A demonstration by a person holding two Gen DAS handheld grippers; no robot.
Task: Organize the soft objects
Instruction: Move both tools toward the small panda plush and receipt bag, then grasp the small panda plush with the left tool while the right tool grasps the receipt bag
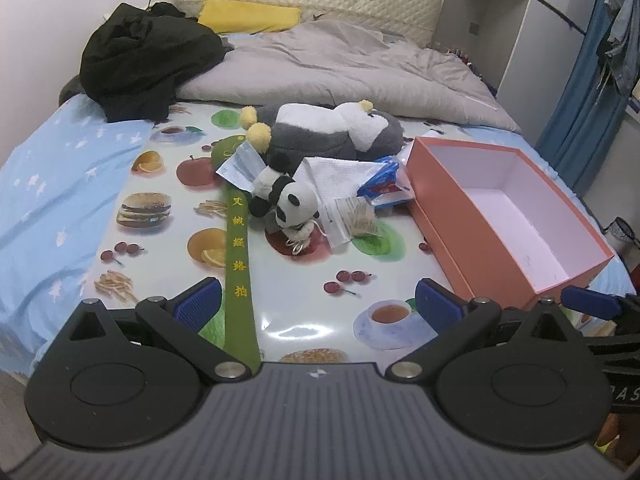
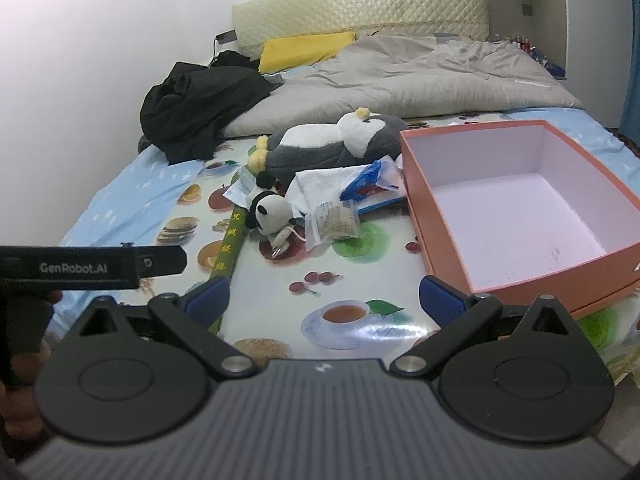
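Both grippers hover low over the near end of a bed covered by a glossy food-print cloth (image 1: 288, 280), and neither touches anything. The left gripper (image 1: 318, 306) has its jaws spread wide, its blue pads (image 1: 200, 304) framing bare cloth and the lower end of a long green strap (image 1: 239, 264) stitched with yellow characters. The right gripper (image 2: 325, 304) is likewise spread wide and holds nothing, a printed teacup lying between its fingers (the left tool's black handle shows at 9 o'clock in the right wrist view). The soft things lie in a loose heap at about 12 o'clock from both grippers, near the middle of the cloth: a small panda plush (image 1: 286, 198) on its side with a cord and ring below it, and just behind it, at 12 o'clock, a larger grey-and-white penguin plush (image 1: 328, 130) with yellow feet, lying flat. A white paper towel (image 1: 334, 172) is draped against the panda at its 3 o'clock, a clear packet (image 1: 354, 218) of brownish contents rests at the towel's 6 o'clock, and a blue-and-white wrapper (image 1: 384, 186) sits between the towel and the box. An open orange box (image 1: 448, 240) with a pale, empty interior stands at 2 o'clock from the left gripper, just beside the heap. Beyond, at 12 o'clock, lie a grey duvet (image 1: 340, 60), a black garment (image 1: 148, 56) at 11 o'clock, and a yellow pillow (image 1: 248, 16) against the headboard.
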